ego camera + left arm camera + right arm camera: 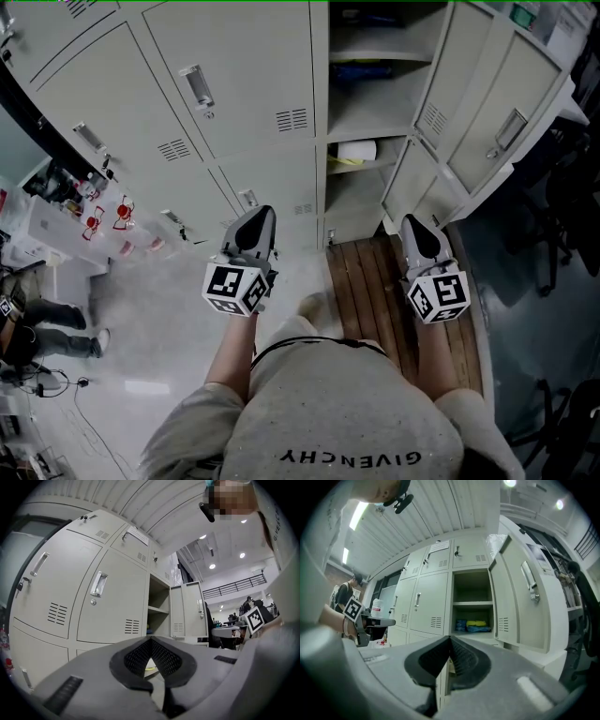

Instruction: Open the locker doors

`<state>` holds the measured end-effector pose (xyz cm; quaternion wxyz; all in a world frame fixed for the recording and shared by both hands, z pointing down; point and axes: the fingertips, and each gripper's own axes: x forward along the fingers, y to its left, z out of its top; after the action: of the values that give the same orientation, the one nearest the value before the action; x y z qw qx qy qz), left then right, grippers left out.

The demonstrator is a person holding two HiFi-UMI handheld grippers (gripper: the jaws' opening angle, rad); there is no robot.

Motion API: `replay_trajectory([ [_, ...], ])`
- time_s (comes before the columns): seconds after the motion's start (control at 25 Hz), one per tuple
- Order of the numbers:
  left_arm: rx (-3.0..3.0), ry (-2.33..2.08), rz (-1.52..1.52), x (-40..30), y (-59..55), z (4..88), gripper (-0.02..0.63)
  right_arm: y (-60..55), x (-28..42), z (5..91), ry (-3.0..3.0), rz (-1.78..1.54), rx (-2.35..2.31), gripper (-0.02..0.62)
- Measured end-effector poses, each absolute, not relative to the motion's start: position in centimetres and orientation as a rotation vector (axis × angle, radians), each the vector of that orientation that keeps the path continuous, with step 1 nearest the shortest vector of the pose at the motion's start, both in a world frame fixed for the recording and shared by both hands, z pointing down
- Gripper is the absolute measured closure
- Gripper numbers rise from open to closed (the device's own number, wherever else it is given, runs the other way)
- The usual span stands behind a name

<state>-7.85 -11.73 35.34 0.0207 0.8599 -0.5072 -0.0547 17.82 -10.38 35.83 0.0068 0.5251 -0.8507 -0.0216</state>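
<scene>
— Where are the lockers (234, 141) sitting right now?

— Straight ahead of the wearer, as one grey bank. The column facing the right gripper (450, 639) is already standing open: its upper door (450, 84) and lower door (412, 183) are hanging out to the right. The doors to the left of that column, among them the closed door (234, 66) with the metal handle (197, 86), are sitting shut.

— What is showing inside the open column?

— A few blue and yellow packs (473, 625) are lying on one shelf, and a white roll (356, 150) is lying on the shelf below.

— And the fingers?

— The right gripper's jaws are pressing together tip to tip, clenched on nothing. The left gripper (150, 641) is doing the same, its jaws meeting at the tips with nothing between them.

— Are they touching any door?

— No. Both are pointing level at the bank and hovering apart from it. The left one is facing the closed doors. The right one is facing the open column, near the lower door.

— What is lying under them?

— In the head view a wooden slatted platform (370, 281) is lying at the foot of the open column, beneath the right gripper. Pale floor (169, 319) is showing beneath the left one.

— Anyone else around?

— Yes, another person (47, 328) is showing at the left edge of the head view, well apart from the lockers.
</scene>
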Motion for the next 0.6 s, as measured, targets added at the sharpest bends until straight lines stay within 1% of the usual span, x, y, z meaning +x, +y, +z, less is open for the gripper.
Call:
replay_trajectory([
  [0.28,2.634,-1.63,-0.171,-9.5,-12.5,35.1,0.607,-11.6,18.2,35.6,-2.669,-0.053,1.671,0.594],
  [0.6,2.628,-1.625,-0.144,-9.6,-13.5,35.7,0.607,-12.9,18.4,36.5,-2.665,-0.012,1.684,0.594],
])
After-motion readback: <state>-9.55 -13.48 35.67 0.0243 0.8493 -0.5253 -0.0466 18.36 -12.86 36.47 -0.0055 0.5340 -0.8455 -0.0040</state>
